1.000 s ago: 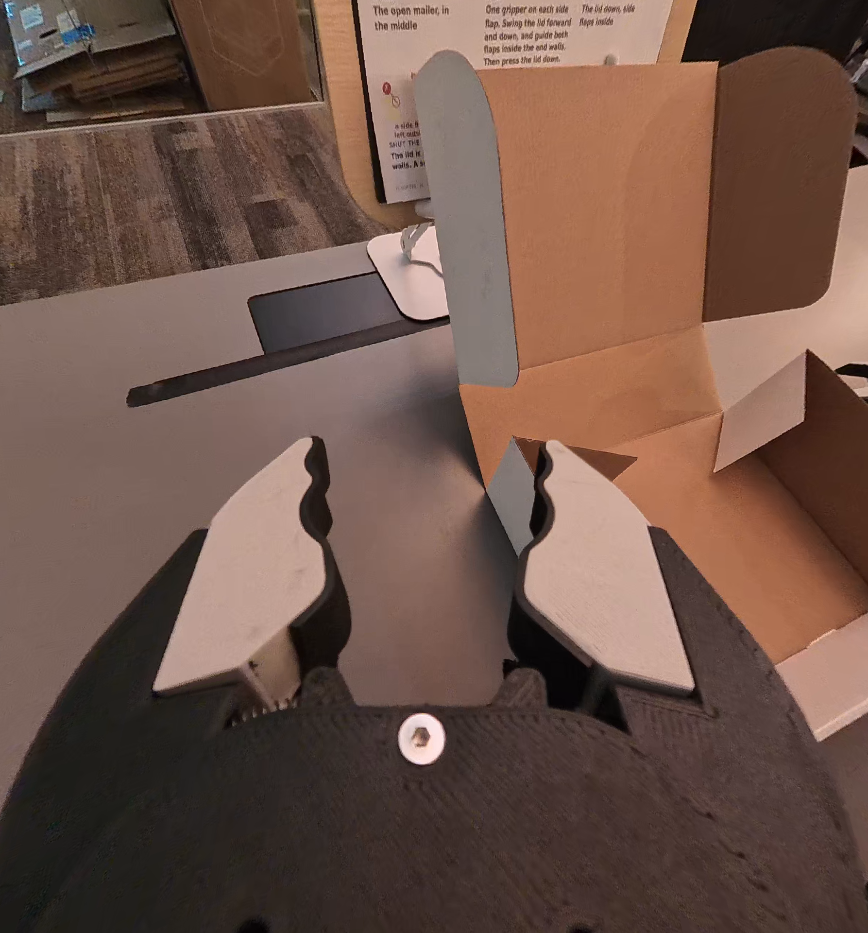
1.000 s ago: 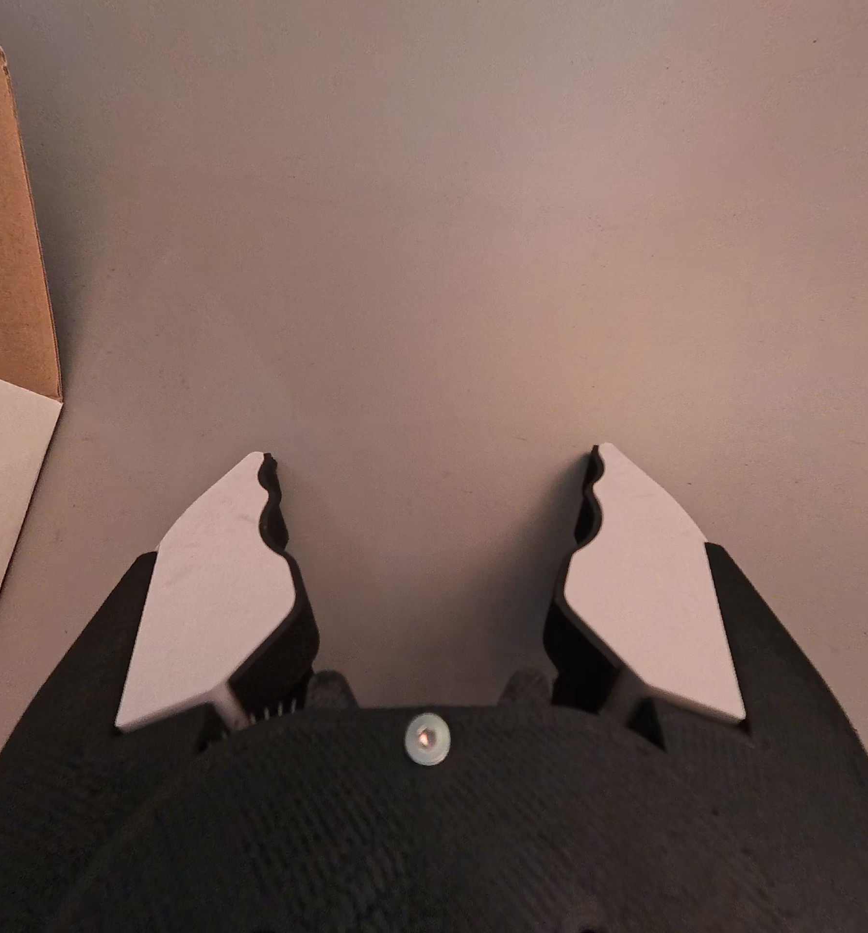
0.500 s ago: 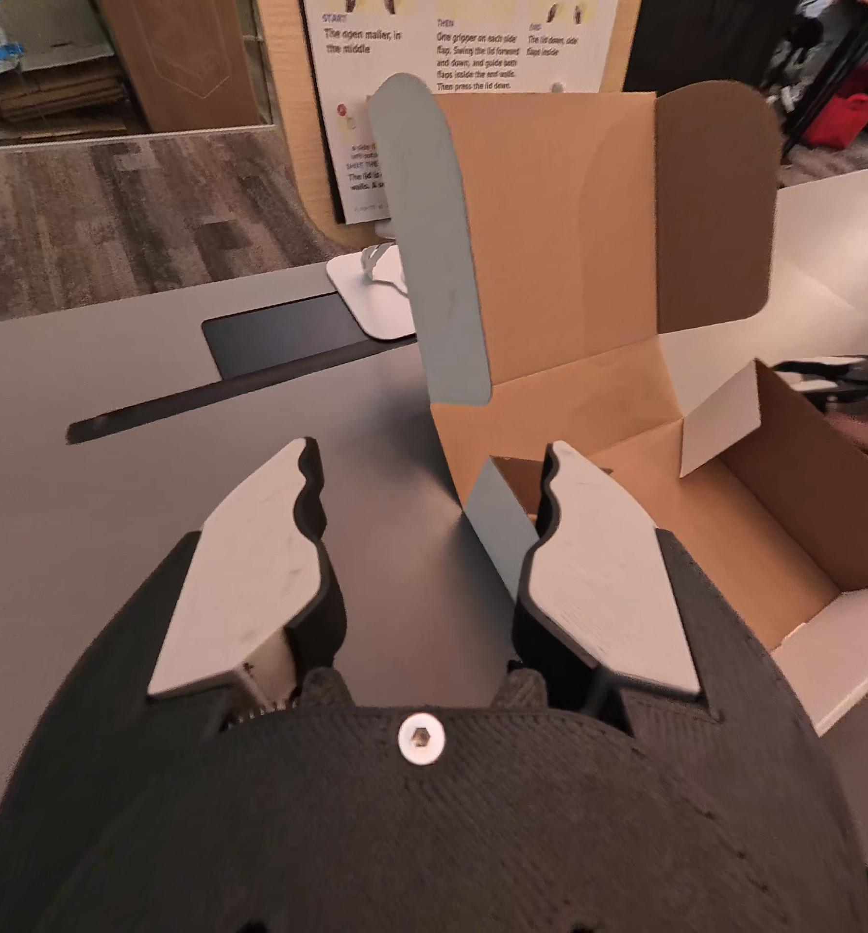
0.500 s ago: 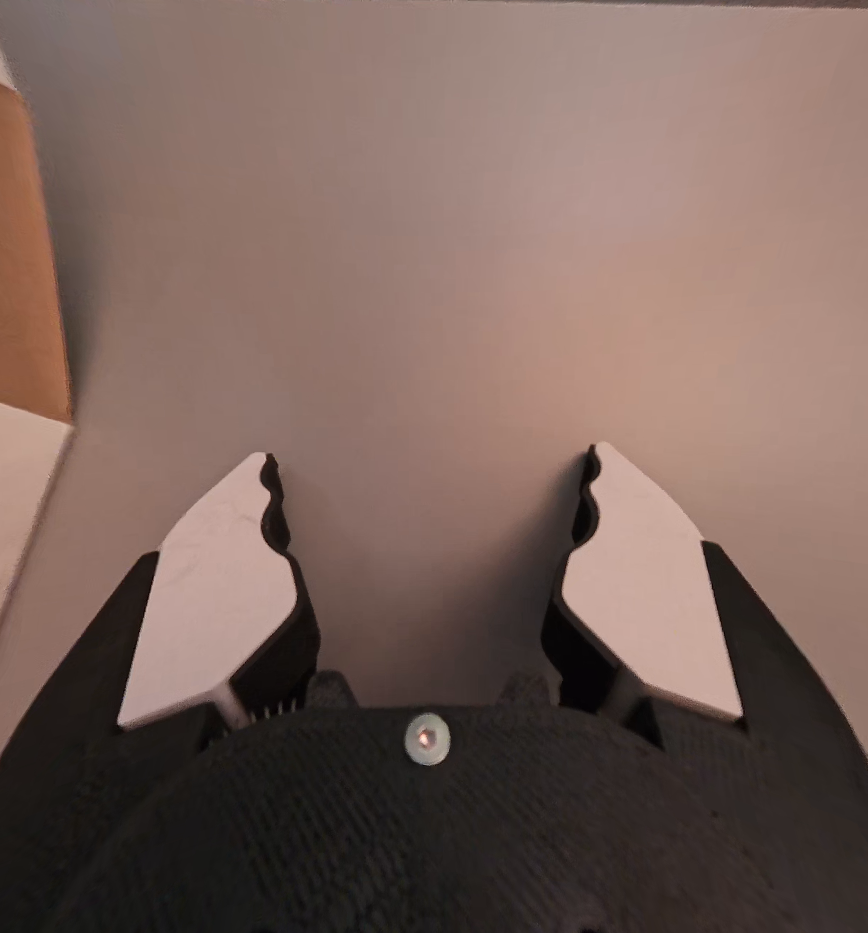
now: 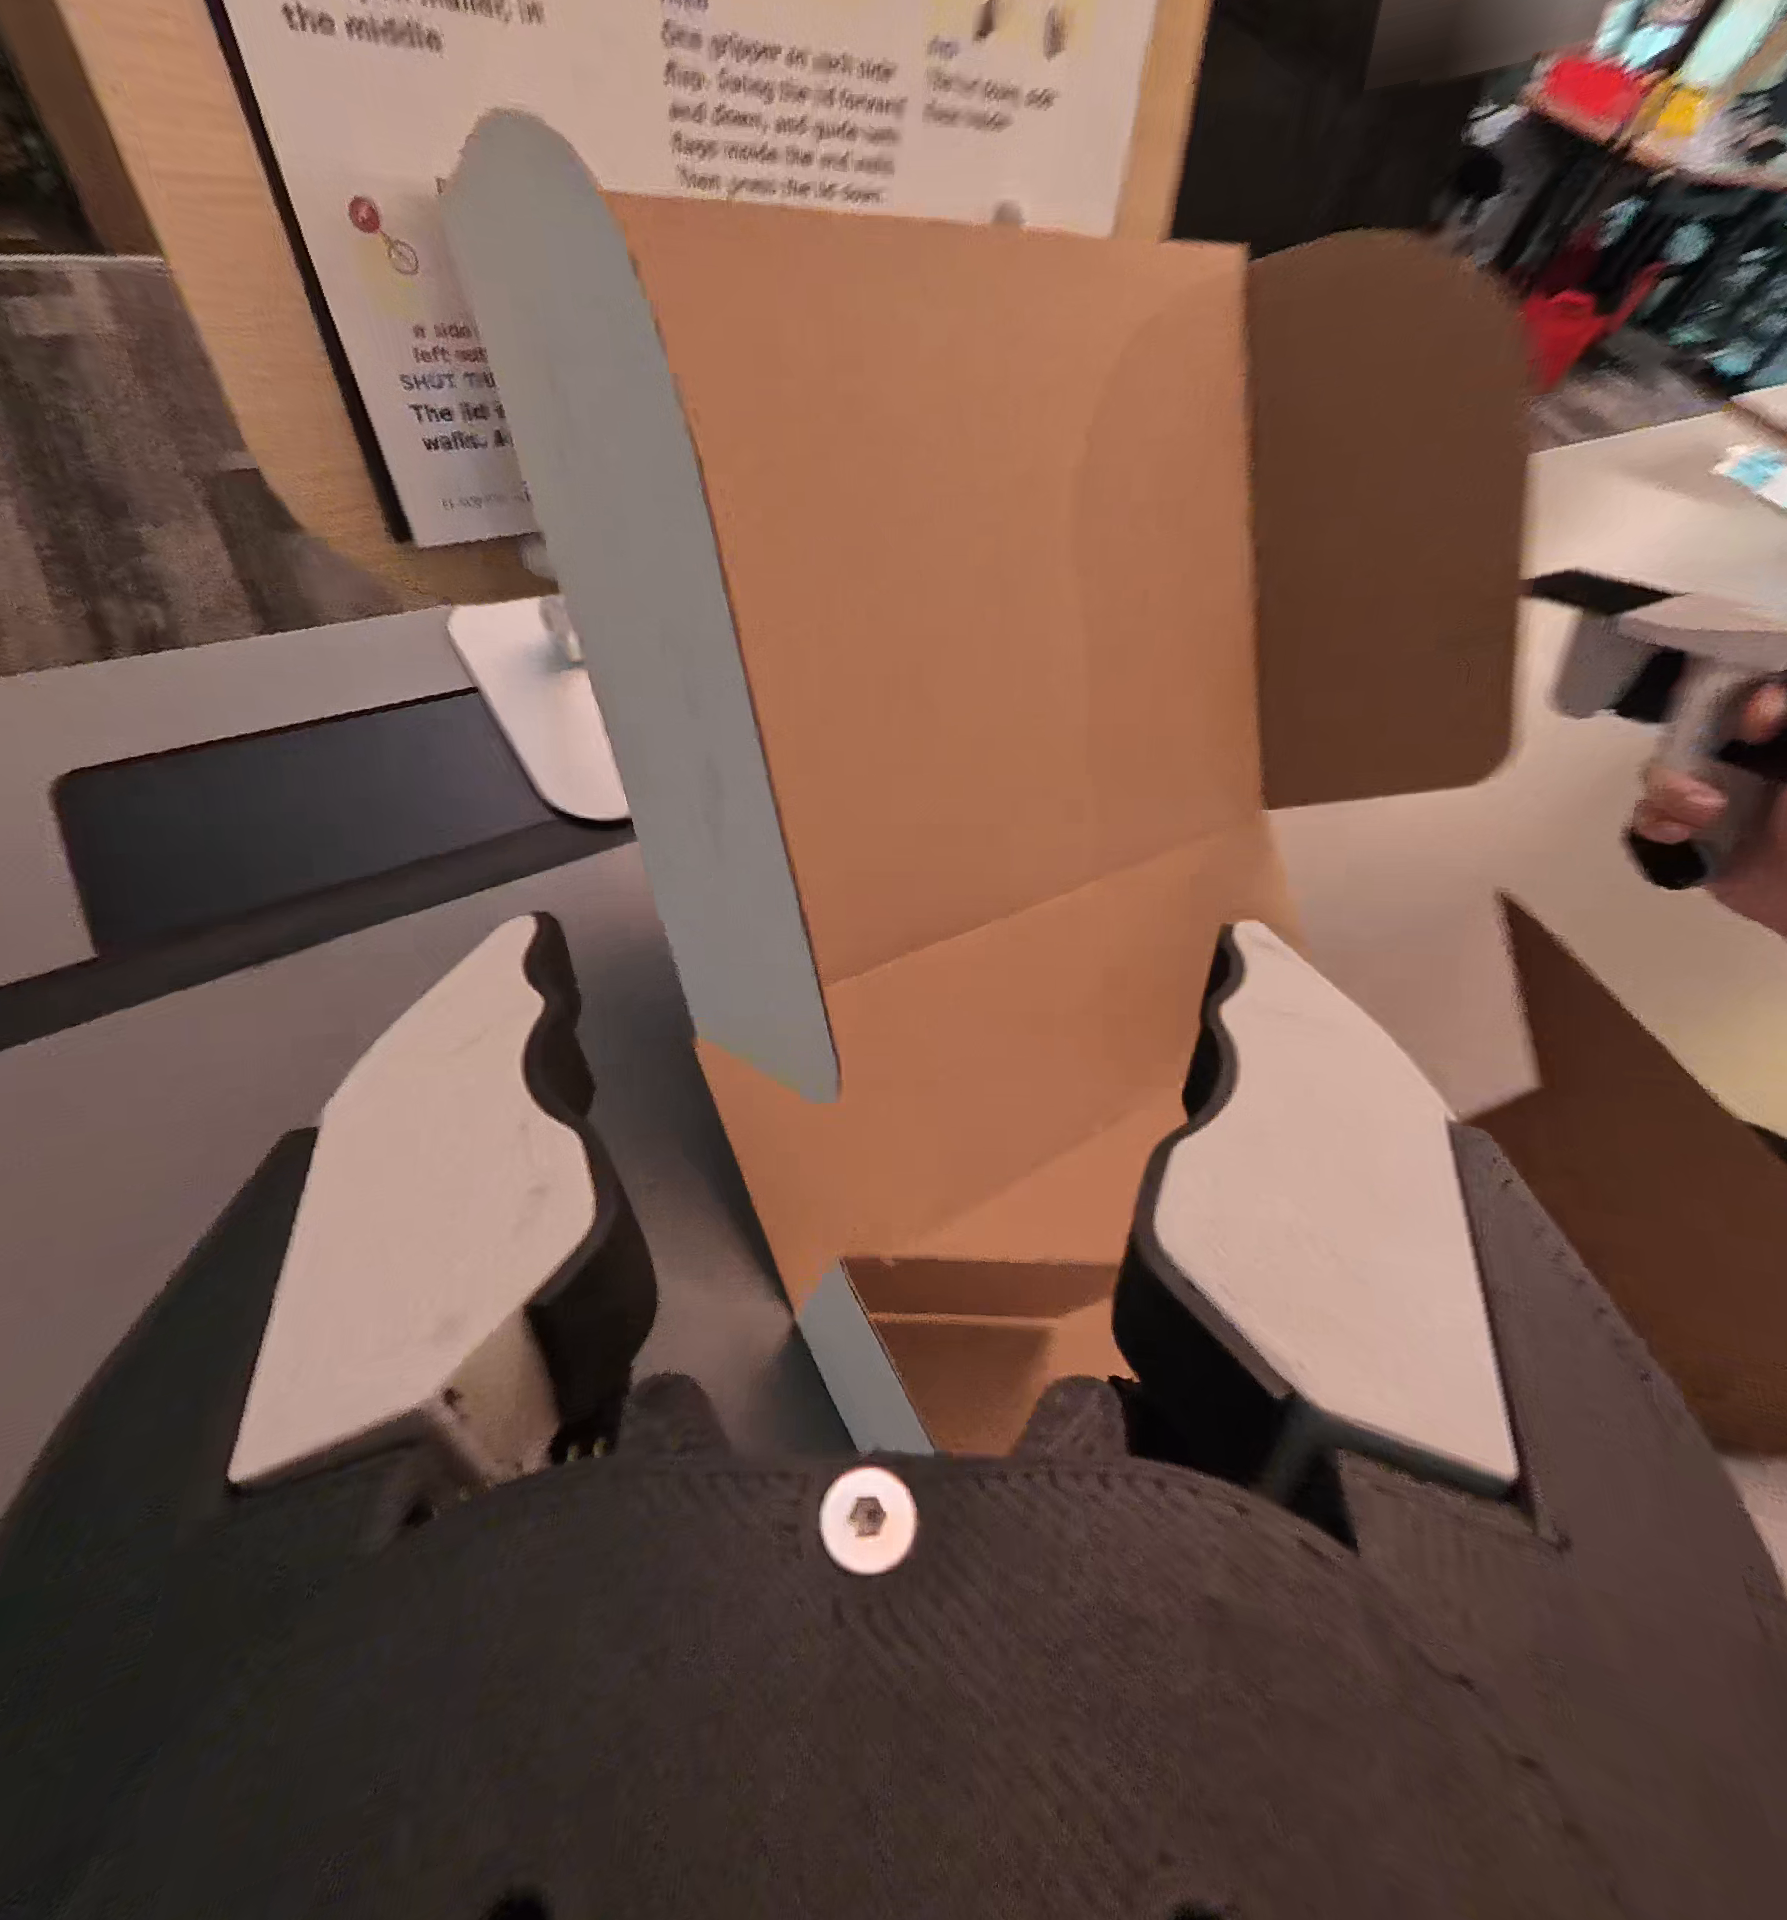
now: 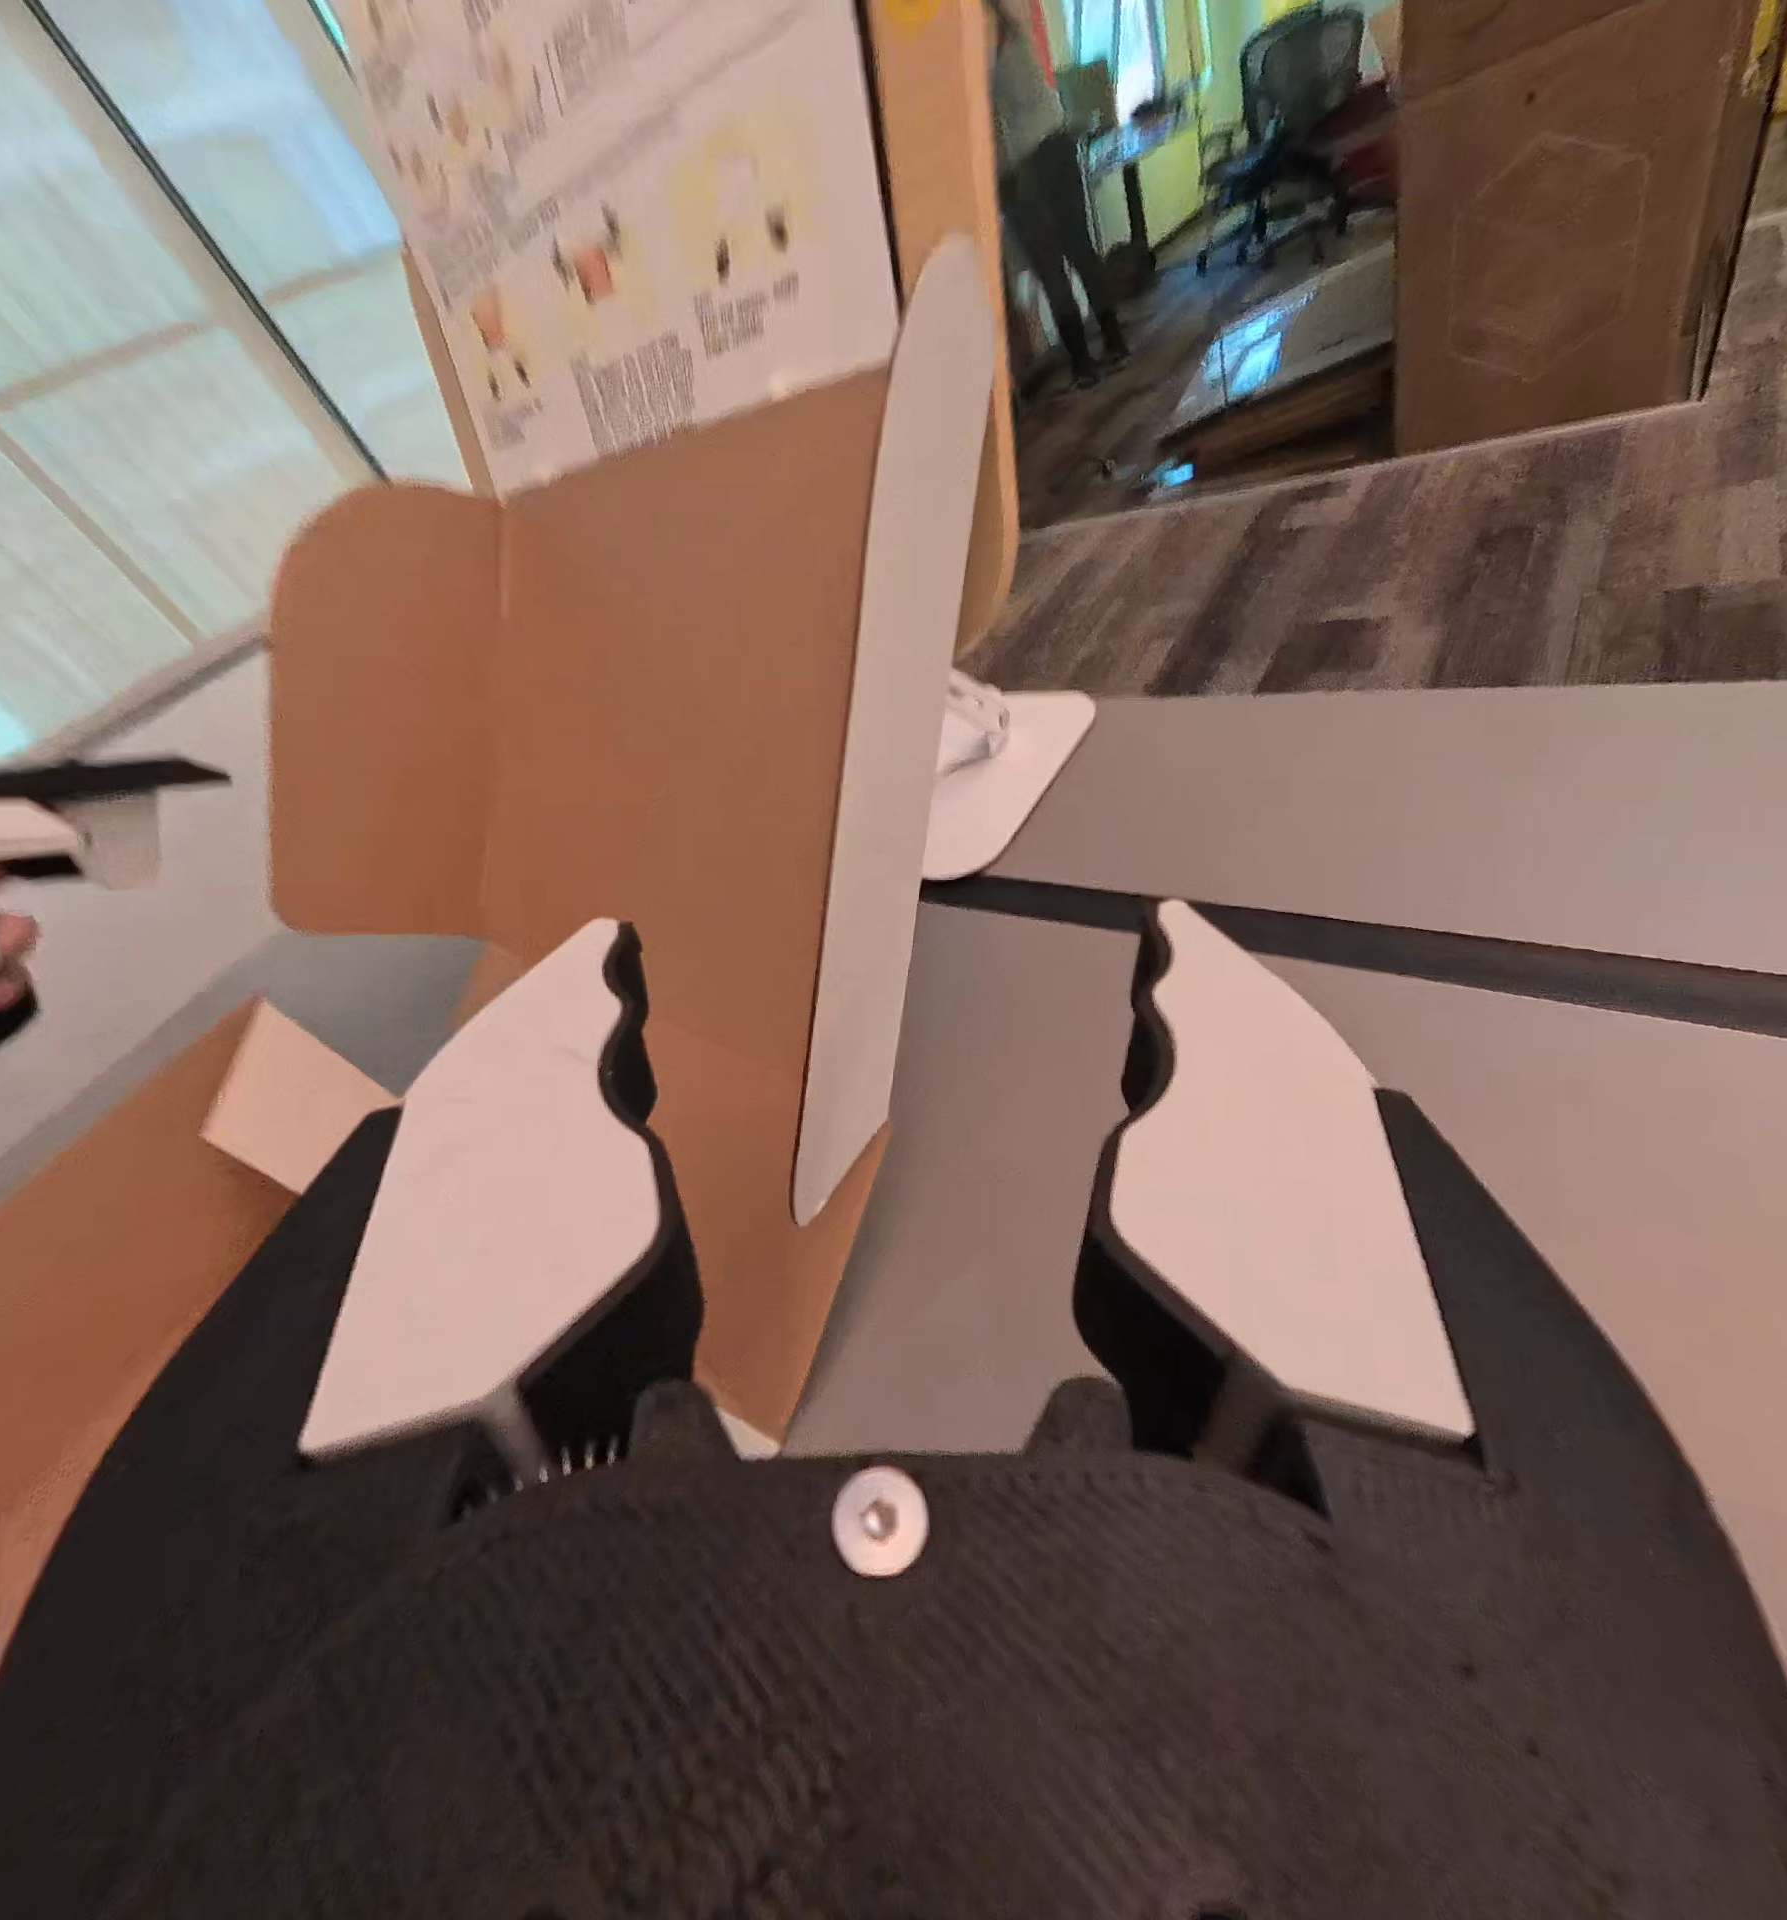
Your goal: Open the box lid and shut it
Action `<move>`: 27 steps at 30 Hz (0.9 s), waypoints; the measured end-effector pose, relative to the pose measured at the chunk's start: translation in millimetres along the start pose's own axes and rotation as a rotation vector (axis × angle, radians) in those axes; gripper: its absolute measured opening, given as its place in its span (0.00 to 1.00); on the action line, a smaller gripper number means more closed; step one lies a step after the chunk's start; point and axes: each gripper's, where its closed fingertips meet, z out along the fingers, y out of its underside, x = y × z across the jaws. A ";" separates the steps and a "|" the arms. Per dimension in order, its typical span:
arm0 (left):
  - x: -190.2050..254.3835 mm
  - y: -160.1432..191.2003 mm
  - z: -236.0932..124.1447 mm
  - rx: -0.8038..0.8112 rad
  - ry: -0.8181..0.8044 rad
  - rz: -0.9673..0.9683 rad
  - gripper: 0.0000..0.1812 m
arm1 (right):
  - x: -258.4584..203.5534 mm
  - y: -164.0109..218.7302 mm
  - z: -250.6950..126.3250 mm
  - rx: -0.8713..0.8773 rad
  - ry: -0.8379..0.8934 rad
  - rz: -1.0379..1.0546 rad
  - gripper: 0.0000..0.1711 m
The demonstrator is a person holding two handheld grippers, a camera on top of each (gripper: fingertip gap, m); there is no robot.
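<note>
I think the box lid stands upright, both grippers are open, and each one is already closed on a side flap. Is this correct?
Not quite. The lid stands upright and both grippers are open, but neither grips a flap: the left gripper and right gripper each have a side flap between open fingers, as both wrist views show.

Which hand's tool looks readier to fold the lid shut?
The right gripper, narrowly: the right side flap reaches deeper between its open fingers. The left gripper straddles the left side flap too.
</note>
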 end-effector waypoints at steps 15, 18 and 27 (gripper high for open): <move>1.7 -12.8 -1.2 0.056 -0.127 0.206 0.05 | -57.0 -23.3 -0.1 0.076 0.110 -0.445 0.03; 14.0 -22.3 -19.9 0.104 -0.100 0.276 0.06 | -76.9 -37.3 -15.2 0.209 0.132 -0.605 0.03; 50.5 -9.8 -35.0 0.048 0.143 0.155 0.03 | -98.1 -15.5 -35.0 0.259 0.140 -0.741 0.02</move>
